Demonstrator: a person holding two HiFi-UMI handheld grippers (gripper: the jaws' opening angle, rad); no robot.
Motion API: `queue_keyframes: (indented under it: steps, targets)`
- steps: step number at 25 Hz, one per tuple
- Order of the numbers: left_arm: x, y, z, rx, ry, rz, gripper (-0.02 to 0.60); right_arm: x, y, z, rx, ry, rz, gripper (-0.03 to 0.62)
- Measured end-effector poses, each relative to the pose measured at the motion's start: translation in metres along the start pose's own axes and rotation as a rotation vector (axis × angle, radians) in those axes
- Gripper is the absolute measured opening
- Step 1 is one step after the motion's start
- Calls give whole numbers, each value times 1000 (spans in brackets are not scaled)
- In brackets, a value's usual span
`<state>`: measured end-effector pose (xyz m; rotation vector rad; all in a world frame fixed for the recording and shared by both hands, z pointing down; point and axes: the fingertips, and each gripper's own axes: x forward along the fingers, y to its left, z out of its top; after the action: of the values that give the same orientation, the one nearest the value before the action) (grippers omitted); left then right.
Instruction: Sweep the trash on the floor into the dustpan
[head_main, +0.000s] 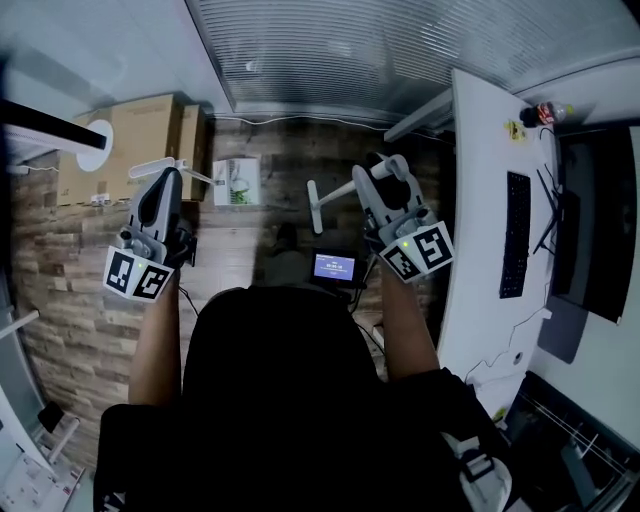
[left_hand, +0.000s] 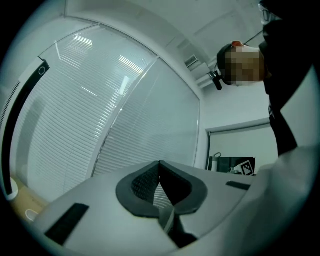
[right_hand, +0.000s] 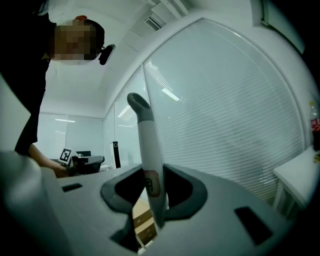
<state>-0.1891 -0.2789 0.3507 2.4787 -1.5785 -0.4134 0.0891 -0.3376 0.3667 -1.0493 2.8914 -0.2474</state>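
In the head view my right gripper is held out level, shut on a white handle. The right gripper view shows that handle standing upright between the pads, with a grey curved top end and a small label at the grip. My left gripper is raised at the left with its jaws shut. A thin white bar crosses its tip in the head view; I cannot tell whether it is gripped. No dustpan or trash shows in any view.
Cardboard boxes stand at the far left on the wood-pattern floor, next to a small white box. A white desk with keyboard and monitor runs along the right. Window blinds lie ahead.
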Motion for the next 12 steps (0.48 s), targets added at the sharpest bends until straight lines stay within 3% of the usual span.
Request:
queue_keyframes:
  steps: [7,12]
  targets:
    - [-63,-47,-1,97,12,-40,-5,-42,75,0,-51,-11,-6,98]
    - [-136,-82,-4,120,18,-54,-5,-88,139,-3,-64,-48,-30,97]
